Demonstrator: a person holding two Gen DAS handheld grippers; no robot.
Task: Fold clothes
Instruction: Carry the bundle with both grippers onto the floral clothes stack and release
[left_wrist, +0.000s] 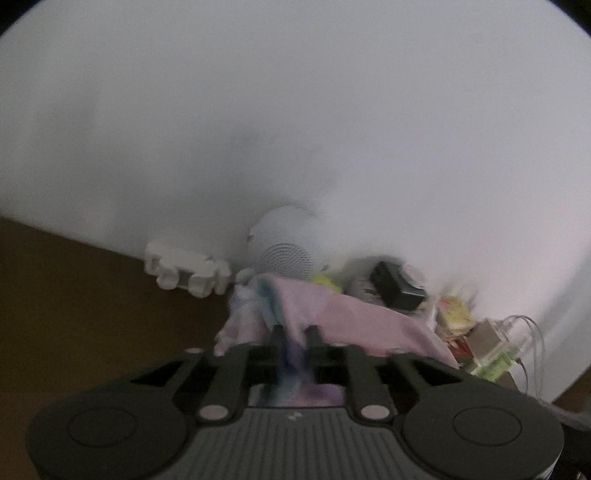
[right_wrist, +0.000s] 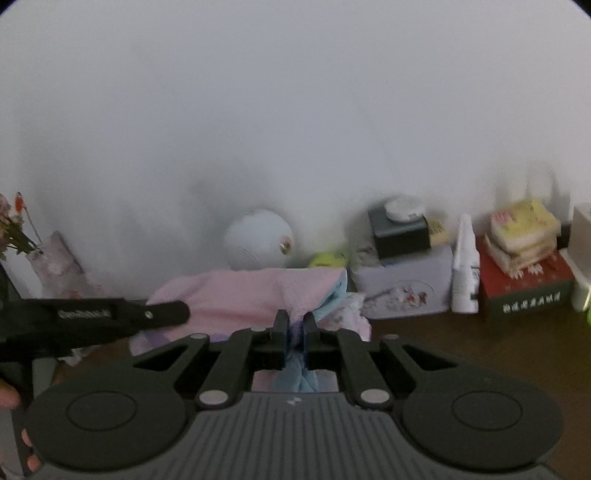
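A pink garment (left_wrist: 354, 314) with pale blue and purple patches hangs stretched between both grippers above a brown table. My left gripper (left_wrist: 294, 334) is shut on one bunched edge of it, and cloth trails down between the fingers. In the right wrist view the same pink garment (right_wrist: 251, 295) spreads to the left. My right gripper (right_wrist: 296, 321) is shut on its blue-trimmed corner. The left gripper's black body (right_wrist: 110, 317) reaches in from the left edge, with a hand below it.
A white round speaker (right_wrist: 258, 240) stands against the white wall behind the cloth. Right of it lie a tennis ball (right_wrist: 327, 259), boxes (right_wrist: 402, 284), a white spray bottle (right_wrist: 465, 269), a red box (right_wrist: 524, 288) with packets. A vase of flowers (right_wrist: 48, 266) is at left. A white plastic piece (left_wrist: 184, 271) lies on the brown table (left_wrist: 92, 314).
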